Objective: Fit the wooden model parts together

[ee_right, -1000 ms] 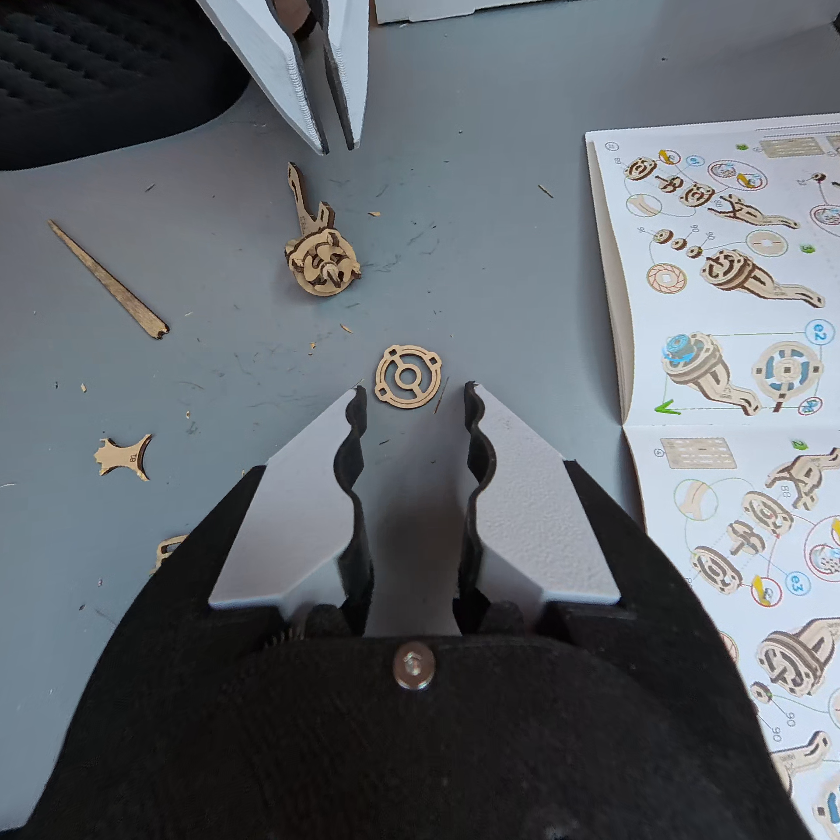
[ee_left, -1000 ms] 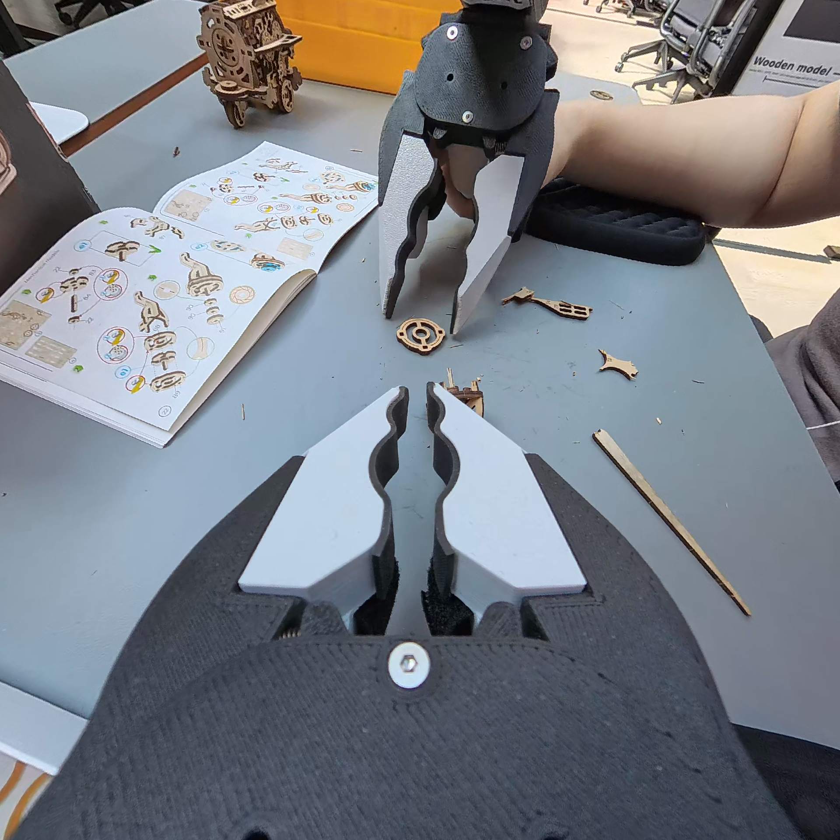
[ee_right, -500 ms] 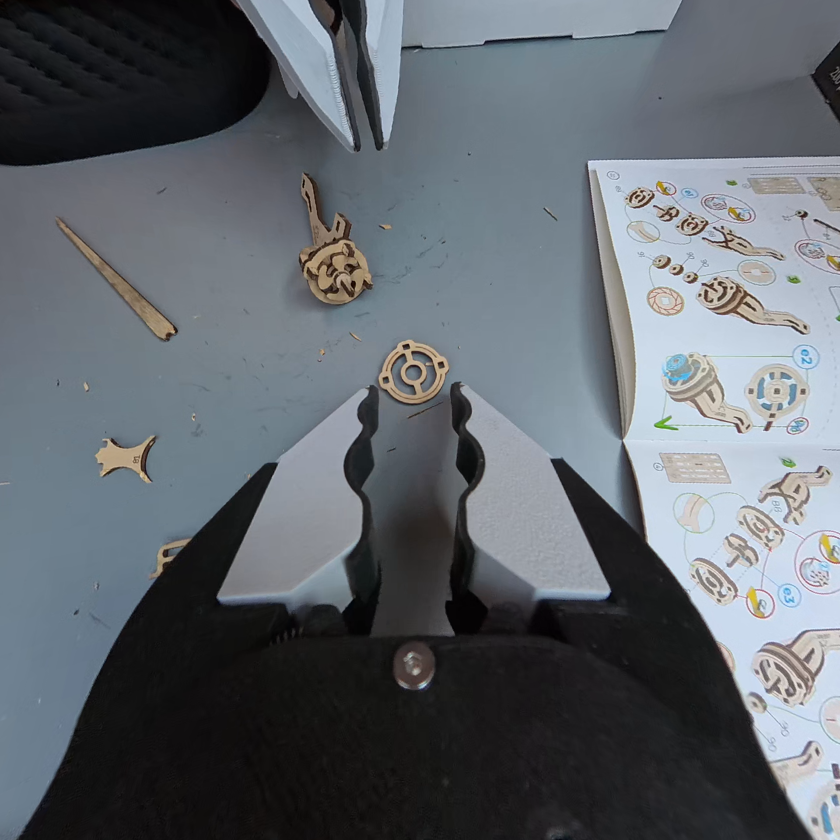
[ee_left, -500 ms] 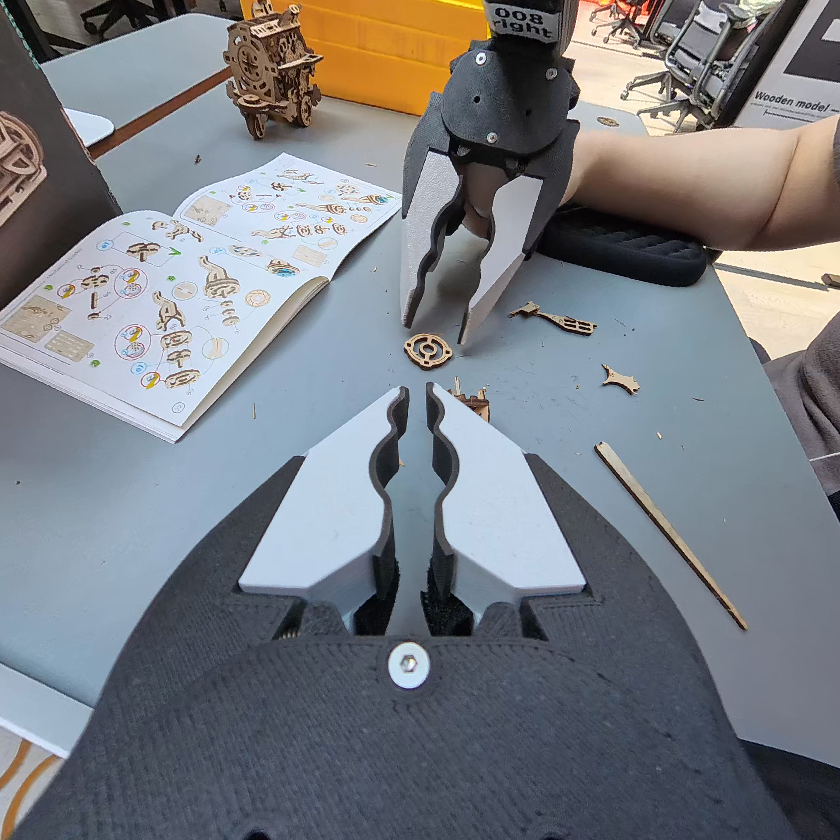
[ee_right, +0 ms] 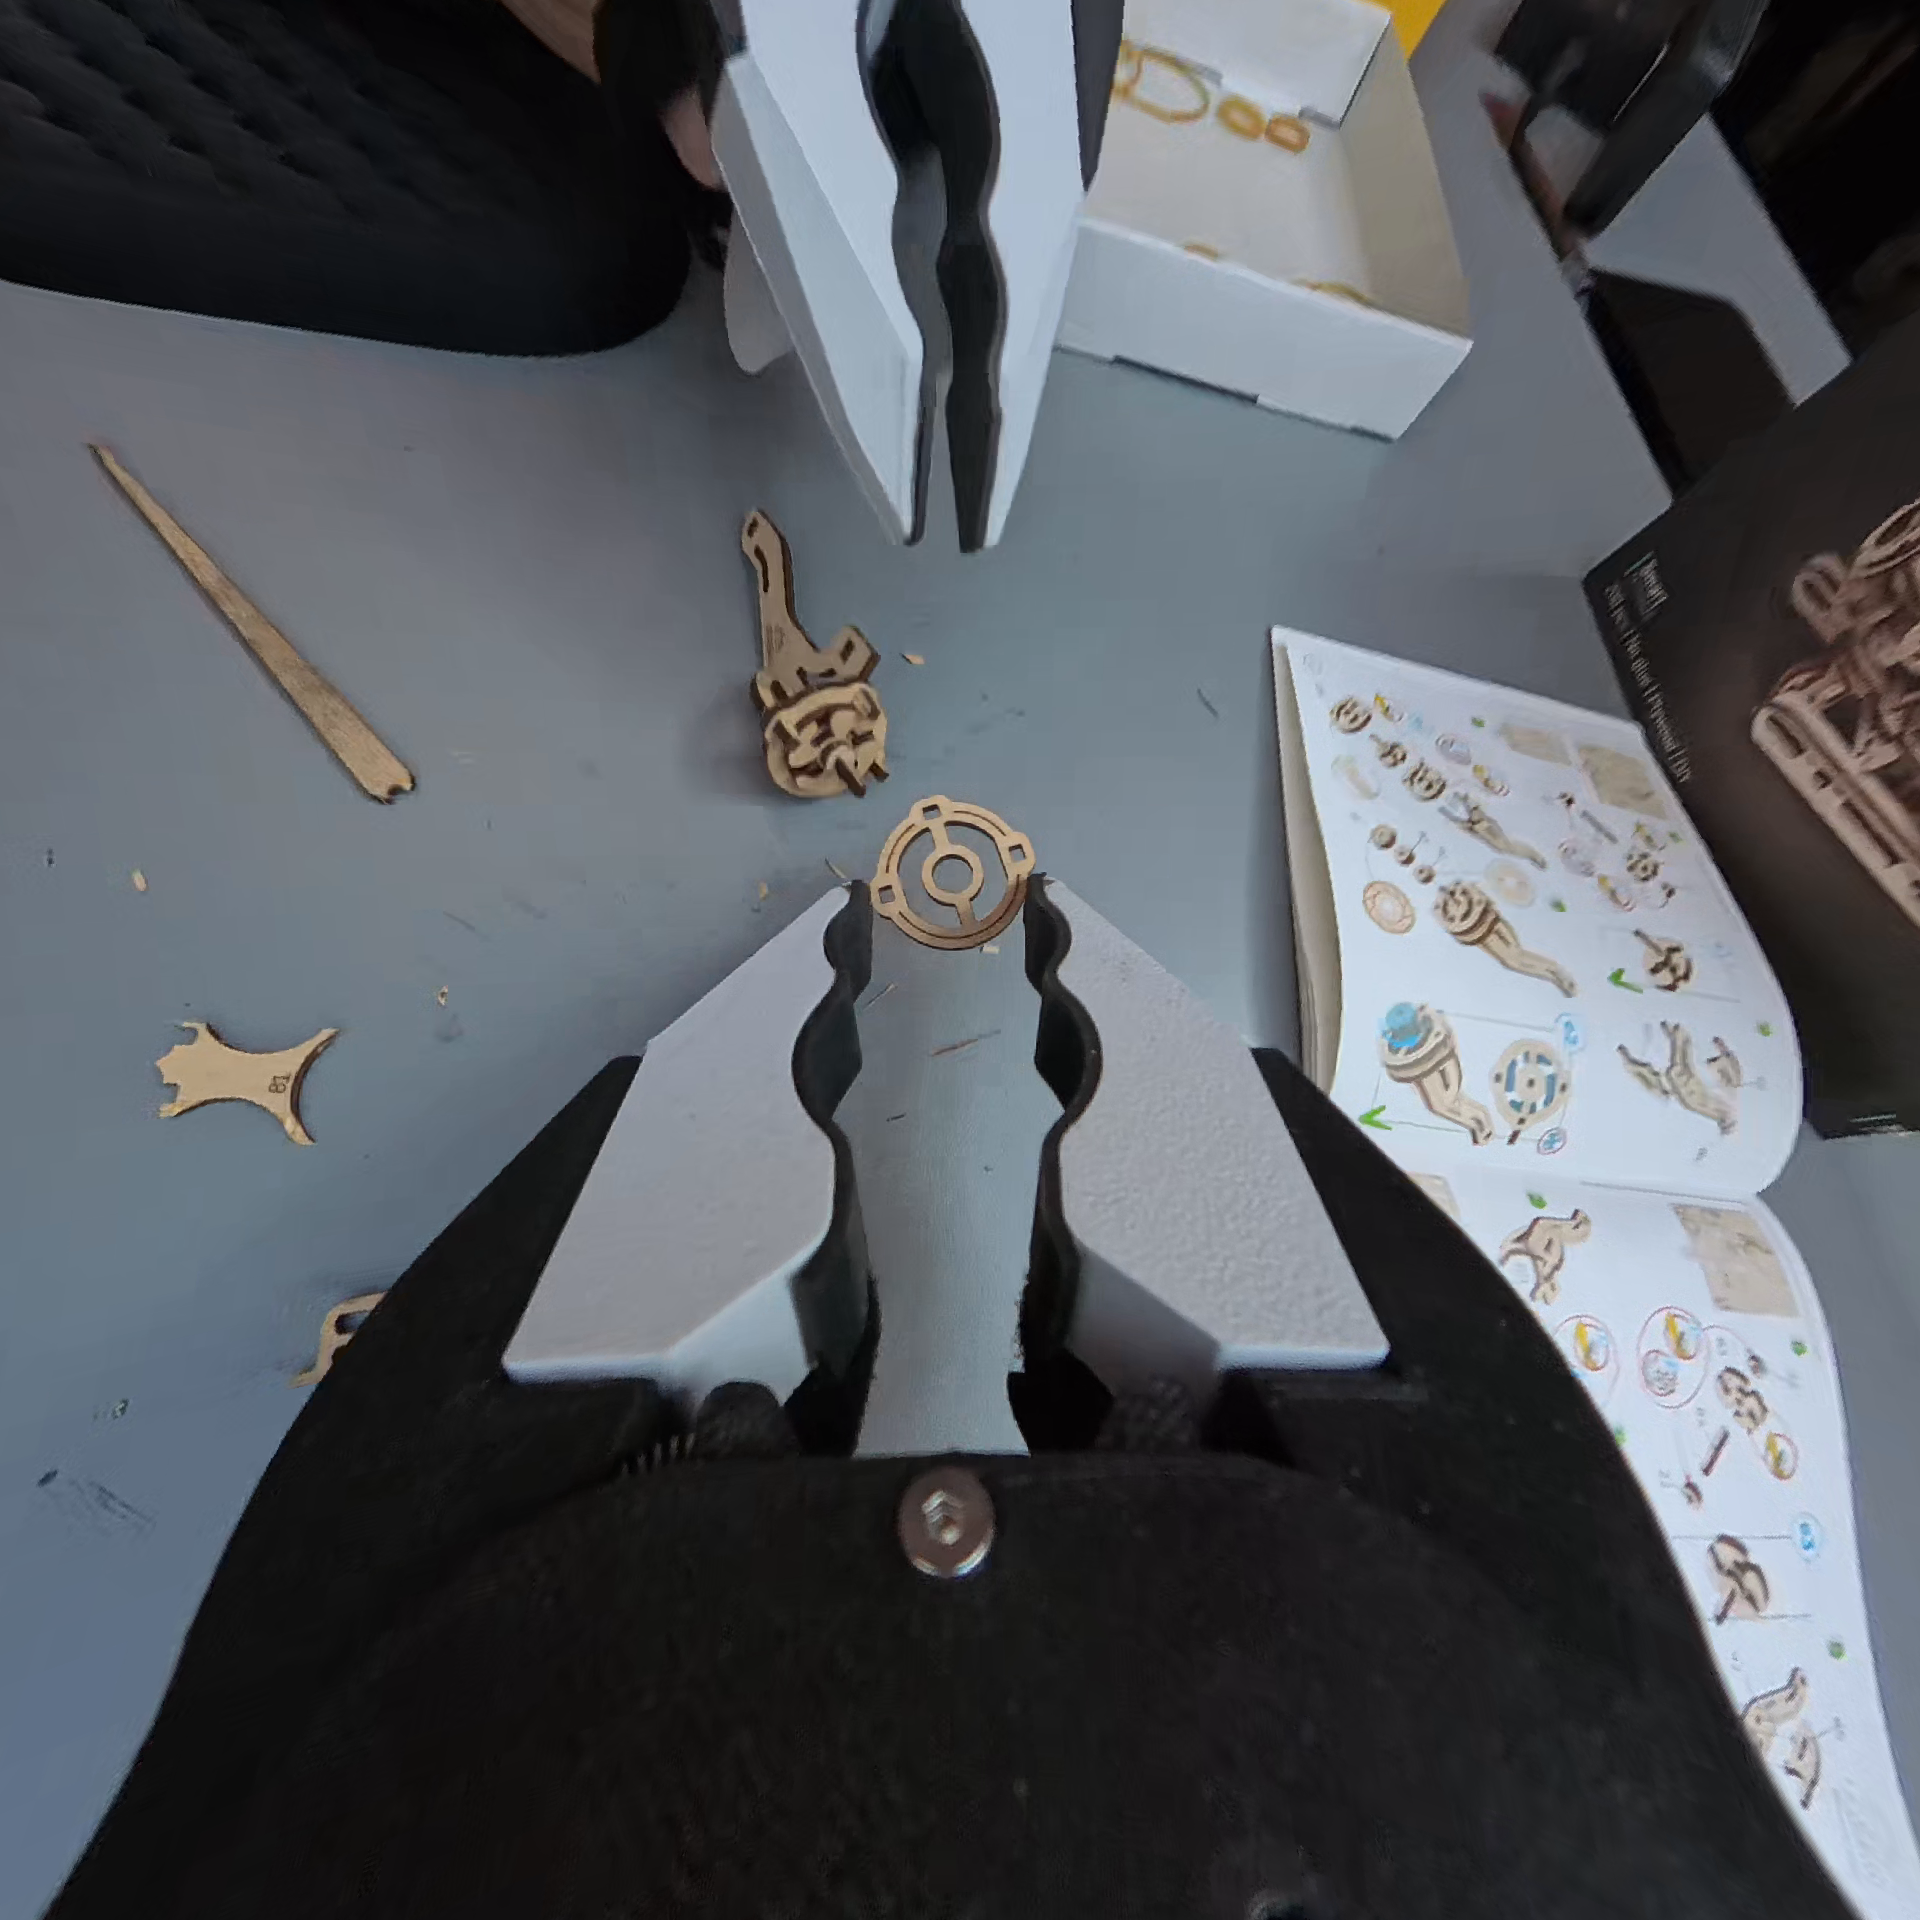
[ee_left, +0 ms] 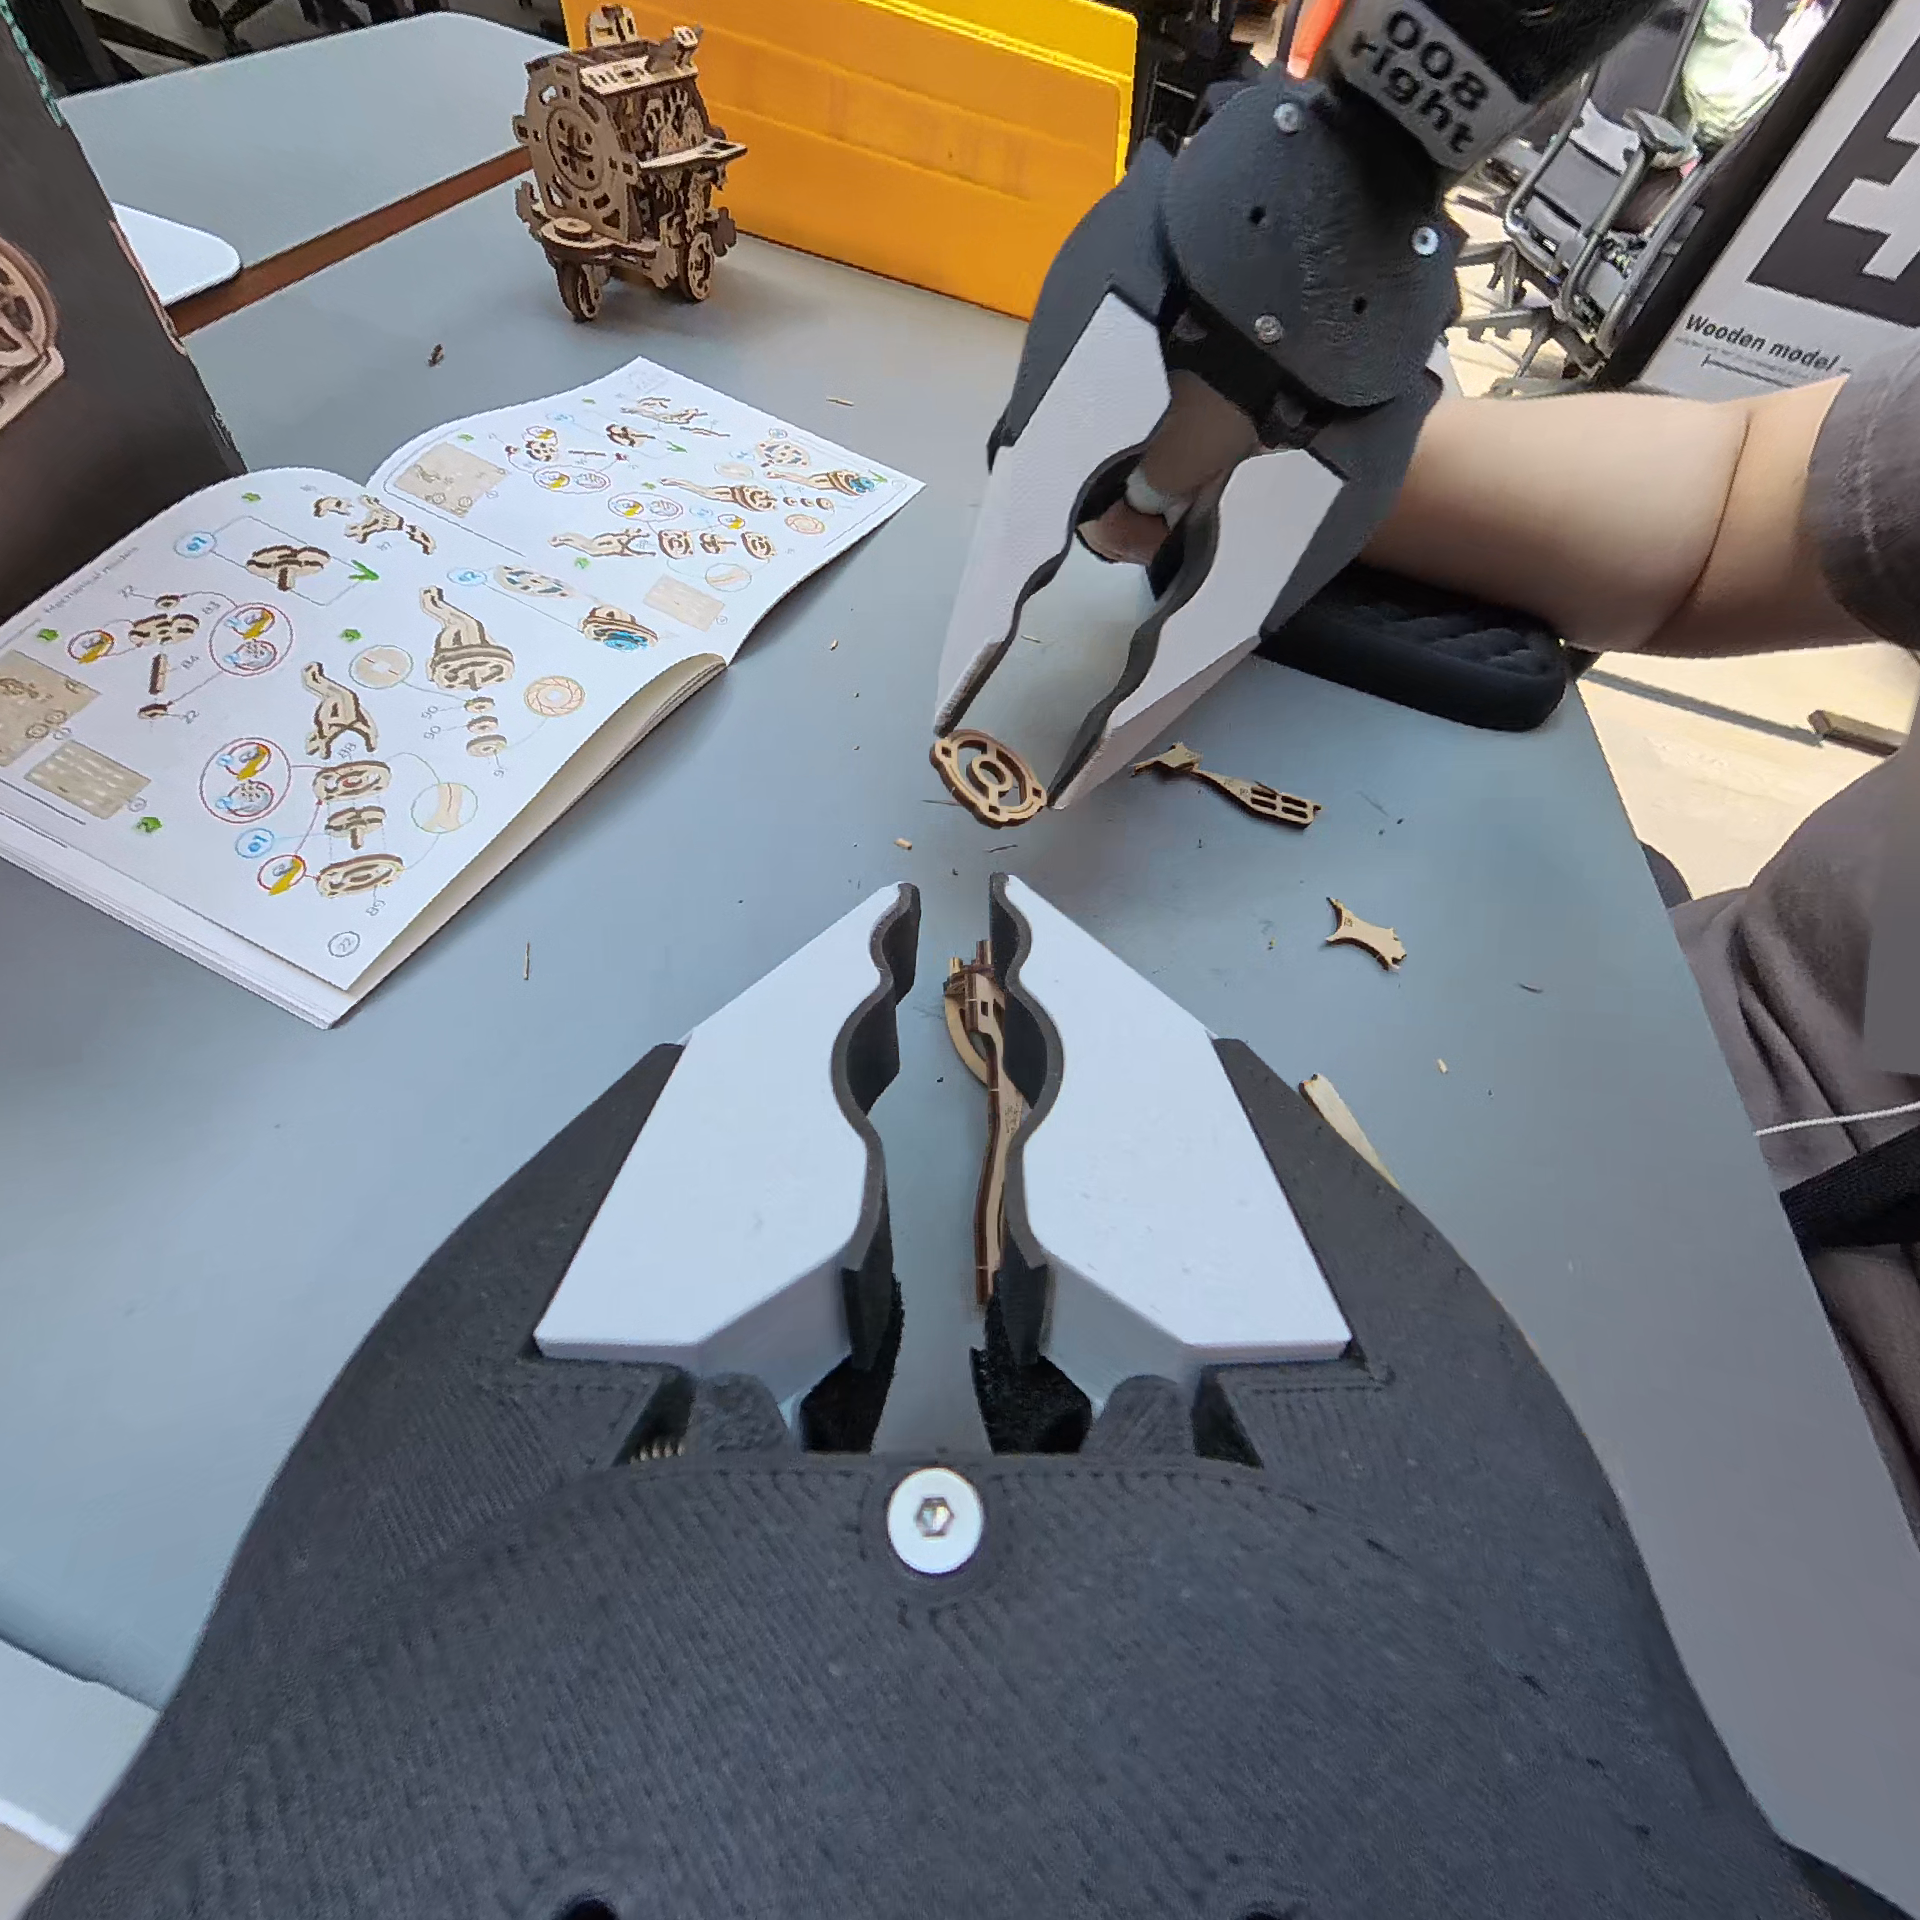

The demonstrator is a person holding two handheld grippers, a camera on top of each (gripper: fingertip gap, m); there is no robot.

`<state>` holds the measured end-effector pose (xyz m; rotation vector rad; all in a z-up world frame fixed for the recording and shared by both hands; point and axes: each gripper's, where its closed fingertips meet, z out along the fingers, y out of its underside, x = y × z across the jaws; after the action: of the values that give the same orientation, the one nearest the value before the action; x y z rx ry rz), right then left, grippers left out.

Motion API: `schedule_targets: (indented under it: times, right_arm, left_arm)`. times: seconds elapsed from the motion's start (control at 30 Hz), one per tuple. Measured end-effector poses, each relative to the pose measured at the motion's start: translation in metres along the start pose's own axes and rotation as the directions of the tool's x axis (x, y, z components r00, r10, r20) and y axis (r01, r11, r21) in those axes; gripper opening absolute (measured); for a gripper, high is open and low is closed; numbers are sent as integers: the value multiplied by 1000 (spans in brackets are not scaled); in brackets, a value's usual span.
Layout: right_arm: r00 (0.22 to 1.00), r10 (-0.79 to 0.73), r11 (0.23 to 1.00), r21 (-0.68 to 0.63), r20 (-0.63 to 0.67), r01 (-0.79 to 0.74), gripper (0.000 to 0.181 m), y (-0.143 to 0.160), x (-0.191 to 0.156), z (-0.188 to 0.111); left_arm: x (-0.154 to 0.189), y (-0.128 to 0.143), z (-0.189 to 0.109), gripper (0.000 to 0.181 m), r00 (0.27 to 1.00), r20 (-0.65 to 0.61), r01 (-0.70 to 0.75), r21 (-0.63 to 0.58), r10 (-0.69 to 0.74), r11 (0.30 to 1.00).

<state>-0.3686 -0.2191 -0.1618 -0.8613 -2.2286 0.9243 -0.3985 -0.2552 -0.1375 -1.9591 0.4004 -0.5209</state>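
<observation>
My right gripper (ee_right: pixel 948 888) is shut on a flat wooden ring (ee_right: pixel 920 878), pinched at the fingertips and held just above the grey table (ee_right: pixel 582 582). In the left wrist view the right gripper (ee_left: pixel 997 774) holds the ring (ee_left: pixel 964 790) tilted. A small wooden assembly with a key-like stem (ee_right: pixel 821 727) lies on the table just beyond the ring. My left gripper (ee_left: pixel 954 894) is nearly closed and empty; it hovers over that assembly (ee_left: pixel 977 1013), which shows through the narrow gap. The left gripper (ee_right: pixel 940 535) also shows in the right wrist view, tips above the stem.
An open instruction booklet (ee_left: pixel 416 644) lies left. Loose parts lie on the table: a long stick (ee_right: pixel 249 623), a star-shaped piece (ee_right: pixel 244 1075), a slotted flat piece (ee_left: pixel 1247 795). A finished model (ee_left: pixel 623 156), yellow bin (ee_left: pixel 883 135), white parts box (ee_right: pixel 1278 260) and black foam pad (ee_left: pixel 1434 655) stand around. From my right tips it is roughly 10 cm to the slotted flat piece (ee_left: pixel 1247 795); from my left, 15 cm.
My right gripper closed on the ring and lifted it off the table. My left gripper moved forward over the wooden assembly, its jaws unchanged.
</observation>
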Motion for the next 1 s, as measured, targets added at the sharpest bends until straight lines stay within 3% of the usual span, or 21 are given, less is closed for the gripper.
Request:
schedule_targets:
  times: [0.03, 0.27, 0.53, 0.7, 0.8, 0.9, 1.0]
  right_arm:
    - [999, -32, 999, 37, -33, 33, 29, -11, 0, -4]
    - [952, -232, 948, 175, -199, 268, 29, -54, -9, -23]
    - [955, -224, 939, 218, -196, 266, 29, -57, -8, -27]
    - [959, -223, 943, 210, -176, 257, 29, -54, -9, -20]
    - [970, -193, 955, 198, -150, 221, 29, -46, -5, -18]
    - [989, -121, 962, 235, -89, 139, 29, -43, -4, -19]
    - [996, -68, 955, 283, -61, 83, 29, -48, -3, -22]
  left_arm:
    - [2, -2, 1, 14, 1000, -1, 25, 2, -25, 1000]
    - [24, -23, 6, 19, 985, -36, 170, 53, -168, 984]
    - [38, -35, 4, 9, 902, -268, 375, 94, -339, 922]
    - [34, -31, 4, 18, 920, -231, 339, 68, -315, 938]
    - [25, -33, -7, 20, 966, -152, 225, 88, -210, 970]
    - [28, -38, -13, 19, 979, -148, 154, 118, -136, 981]
    - [25, -27, -3, 18, 972, -145, 195, 64, -184, 979]
